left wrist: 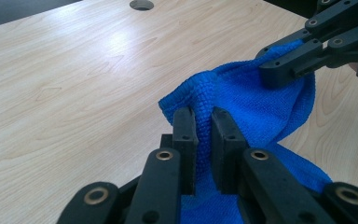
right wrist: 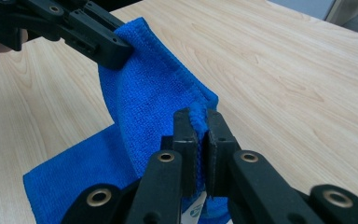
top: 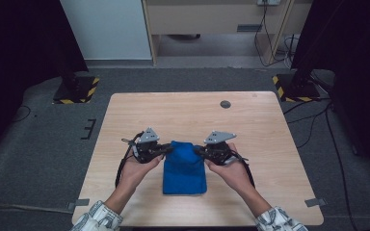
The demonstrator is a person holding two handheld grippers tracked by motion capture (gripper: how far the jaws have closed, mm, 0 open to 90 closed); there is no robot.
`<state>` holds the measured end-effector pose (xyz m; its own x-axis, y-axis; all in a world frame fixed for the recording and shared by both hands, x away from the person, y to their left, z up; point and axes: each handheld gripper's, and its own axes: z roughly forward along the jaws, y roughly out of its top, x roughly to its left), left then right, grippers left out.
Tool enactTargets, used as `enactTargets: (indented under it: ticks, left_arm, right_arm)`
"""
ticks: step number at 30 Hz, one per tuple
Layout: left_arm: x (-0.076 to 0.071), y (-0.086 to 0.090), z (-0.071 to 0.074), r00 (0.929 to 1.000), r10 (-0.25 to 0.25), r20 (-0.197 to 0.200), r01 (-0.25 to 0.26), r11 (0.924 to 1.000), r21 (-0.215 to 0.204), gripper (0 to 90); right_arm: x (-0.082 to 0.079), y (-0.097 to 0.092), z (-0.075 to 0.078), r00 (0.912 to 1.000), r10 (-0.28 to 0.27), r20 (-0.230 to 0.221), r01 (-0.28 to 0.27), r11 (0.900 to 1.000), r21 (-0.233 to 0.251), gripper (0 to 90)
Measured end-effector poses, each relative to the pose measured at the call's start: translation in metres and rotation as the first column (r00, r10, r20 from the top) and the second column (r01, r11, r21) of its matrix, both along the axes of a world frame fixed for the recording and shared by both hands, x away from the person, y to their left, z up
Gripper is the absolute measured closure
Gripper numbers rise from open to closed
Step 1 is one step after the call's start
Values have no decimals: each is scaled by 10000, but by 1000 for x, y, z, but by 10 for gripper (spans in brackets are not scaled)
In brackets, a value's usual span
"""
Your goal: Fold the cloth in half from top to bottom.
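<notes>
With forearms angling inward over the table [top: 125,115], I am pinching the far corners of the blue cloth [top: 184,168] with my left gripper [top: 166,149] and right gripper [top: 198,150], lifting that edge.

Left gripper [top: 166,149] at the blue cloth's [top: 185,168] far left corner, jaws pinched on its edge, right gripper [top: 200,150] at its far right corner, likewise clamped, both forearms reaching from the cloth's near side
</notes>
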<state>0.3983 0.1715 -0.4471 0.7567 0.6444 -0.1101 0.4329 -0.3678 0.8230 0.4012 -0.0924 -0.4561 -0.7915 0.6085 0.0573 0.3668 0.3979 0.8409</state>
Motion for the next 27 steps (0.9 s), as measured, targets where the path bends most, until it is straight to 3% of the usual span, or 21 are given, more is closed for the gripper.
enactTargets:
  ticks: [18, 27]
  left_arm:
    - [-9, -2, -11, 9998, -74, -168, 77, 9999, 151, 801]
    - [-15, 1, -13, 9998, -102, -195, 106, 9998, 185, 791]
  right_arm:
    - [-8, -3, -11, 9998, 136, -164, -139, 9998, -151, 849]
    - [-14, -3, -7, 9997, 224, -120, -225, 9997, -88, 838]
